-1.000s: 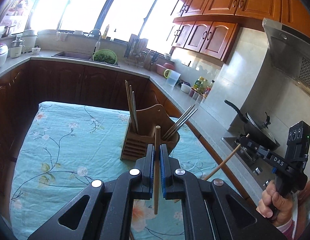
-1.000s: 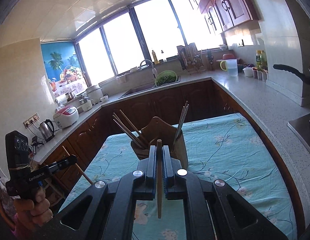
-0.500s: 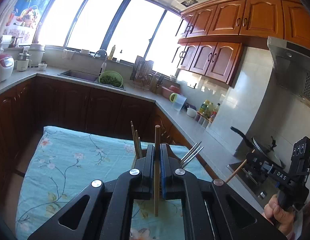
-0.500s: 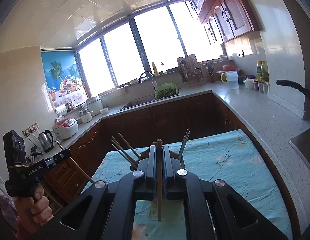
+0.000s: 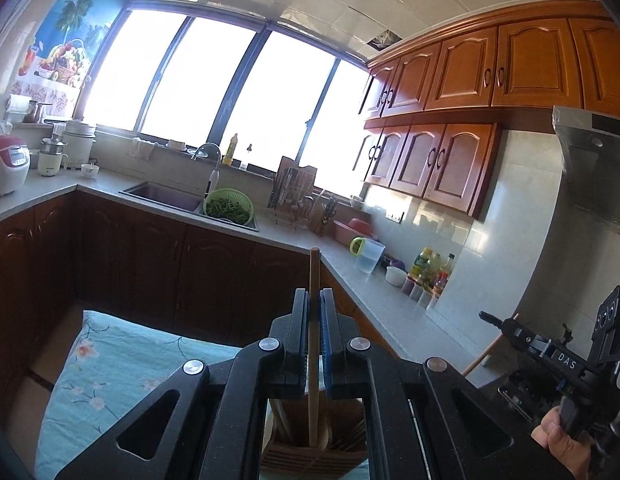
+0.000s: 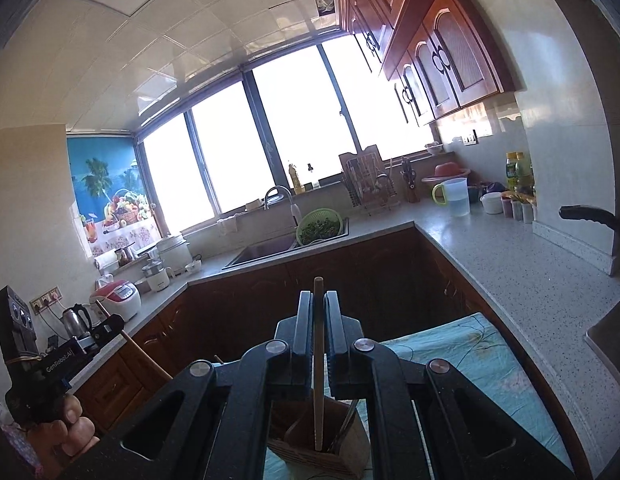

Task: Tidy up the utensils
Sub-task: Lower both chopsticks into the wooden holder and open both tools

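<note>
My left gripper (image 5: 314, 304) is shut on a wooden chopstick (image 5: 314, 344) that stands upright between its pads. Below it, seen through the gap in the gripper body, is the wooden utensil holder (image 5: 310, 444) with other chopsticks in it. My right gripper (image 6: 318, 304) is likewise shut on a wooden chopstick (image 6: 318, 360), its lower end above the same holder (image 6: 322, 444), where metal chopsticks (image 6: 346, 420) lean. Each view shows the other gripper at its edge: the right gripper (image 5: 484, 316) and the left gripper (image 6: 120, 322), each with a hand on its grip.
The holder stands on a table with a light blue flowered cloth (image 5: 106, 364). Behind run dark cabinets and a grey counter (image 6: 490, 256) with a sink (image 5: 166, 196), a green colander (image 5: 228, 206), a dish rack, a jug (image 6: 456, 196), bottles and a pan handle (image 6: 586, 216).
Both grippers have risen and tilted up with their chopsticks. The holder has dropped from the middle of each view to the bottom, behind the gripper bodies, and more ceiling shows.
</note>
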Demonstrator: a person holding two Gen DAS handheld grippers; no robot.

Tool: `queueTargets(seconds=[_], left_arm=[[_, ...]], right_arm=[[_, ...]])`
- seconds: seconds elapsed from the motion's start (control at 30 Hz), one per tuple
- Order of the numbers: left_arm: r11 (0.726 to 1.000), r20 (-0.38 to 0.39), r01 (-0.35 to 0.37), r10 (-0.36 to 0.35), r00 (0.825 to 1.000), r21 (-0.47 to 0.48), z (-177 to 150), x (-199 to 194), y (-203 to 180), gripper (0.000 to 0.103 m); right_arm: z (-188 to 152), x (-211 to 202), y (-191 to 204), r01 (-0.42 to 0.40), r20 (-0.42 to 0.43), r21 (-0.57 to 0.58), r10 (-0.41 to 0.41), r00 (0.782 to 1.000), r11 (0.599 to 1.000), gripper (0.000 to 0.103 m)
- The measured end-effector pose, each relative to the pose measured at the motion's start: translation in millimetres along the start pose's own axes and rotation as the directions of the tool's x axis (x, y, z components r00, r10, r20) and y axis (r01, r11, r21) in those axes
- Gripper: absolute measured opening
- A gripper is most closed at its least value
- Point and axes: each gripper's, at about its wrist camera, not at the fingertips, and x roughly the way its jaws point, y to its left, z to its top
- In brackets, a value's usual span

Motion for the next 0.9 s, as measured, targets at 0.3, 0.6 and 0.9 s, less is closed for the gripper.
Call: queueTargets(seconds=[0.3, 0.6, 0.9], left_arm=[[0.999, -0.072, -0.047, 0.048, 0.996, 0.005, -54, 58, 9, 0.004], [0.997, -0.171, -0.071, 0.068, 0.983, -0.010, -79, 90, 23, 0.005], [0.997, -0.190, -0.074, 0.071, 0.979, -0.008, -72, 88, 30, 0.005]], right_arm=[[-40, 39, -9, 0.031, -0.040, -0.004, -0.031, 0.999, 1.000, 0.005], [-84, 68, -21, 0.050, -0.161, 0.013, -0.047, 0.986, 0.999, 0.006], [-82, 66, -31, 0.074, -0.171, 0.040, -0.066, 0.983, 0.996, 0.007]])
